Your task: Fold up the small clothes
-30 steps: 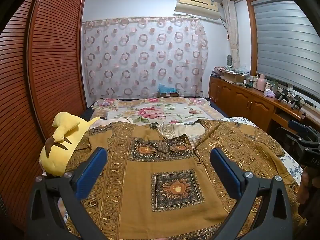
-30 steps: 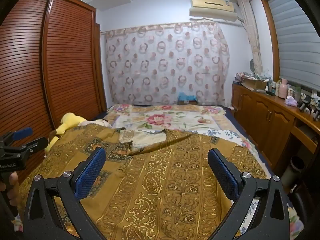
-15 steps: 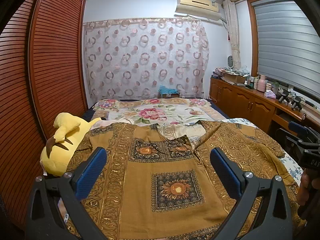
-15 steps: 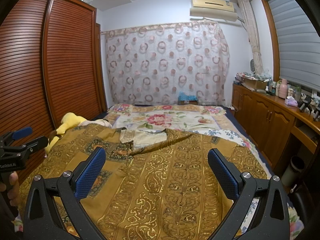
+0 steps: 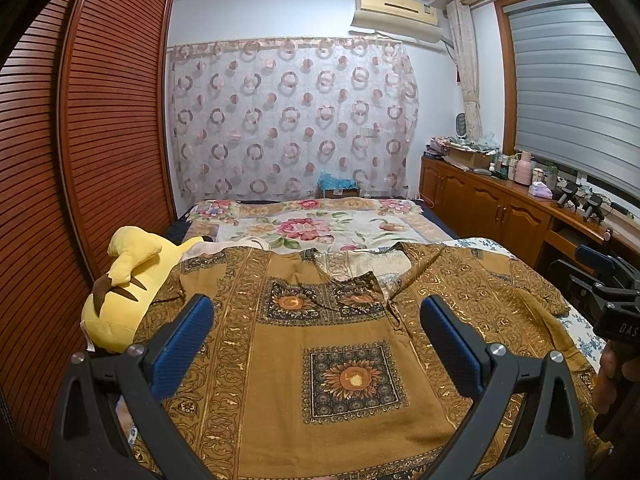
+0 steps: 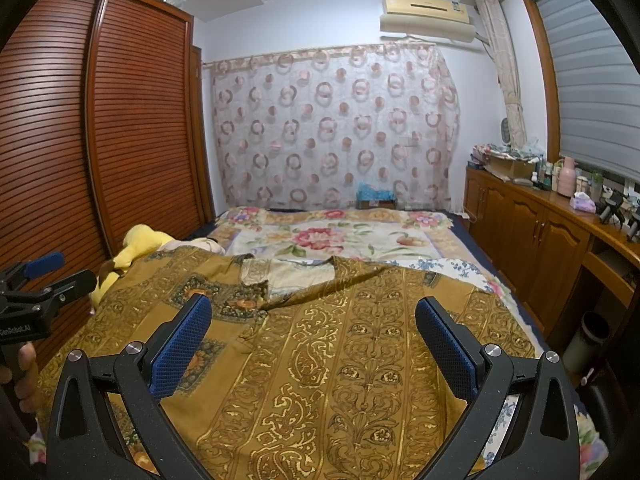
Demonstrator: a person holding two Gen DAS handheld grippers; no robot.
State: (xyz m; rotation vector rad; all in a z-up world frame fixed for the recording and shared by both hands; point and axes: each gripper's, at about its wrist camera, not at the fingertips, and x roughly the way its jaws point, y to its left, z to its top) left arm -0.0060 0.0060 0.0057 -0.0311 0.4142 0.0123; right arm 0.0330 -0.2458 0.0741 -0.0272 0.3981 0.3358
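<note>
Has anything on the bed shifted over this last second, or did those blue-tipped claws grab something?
Nothing visibly changed. The left gripper and right gripper both stay open above the brown patterned garment, gripping nothing. The garment and the yellow plush toy lie as before.

"DAS" on right gripper [image 5: 616,312]

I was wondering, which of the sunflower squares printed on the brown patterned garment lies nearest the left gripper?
The large single sunflower square on the brown patterned garment, between the open left gripper's fingers; the smaller pair sits farther up by the neckline.
</note>
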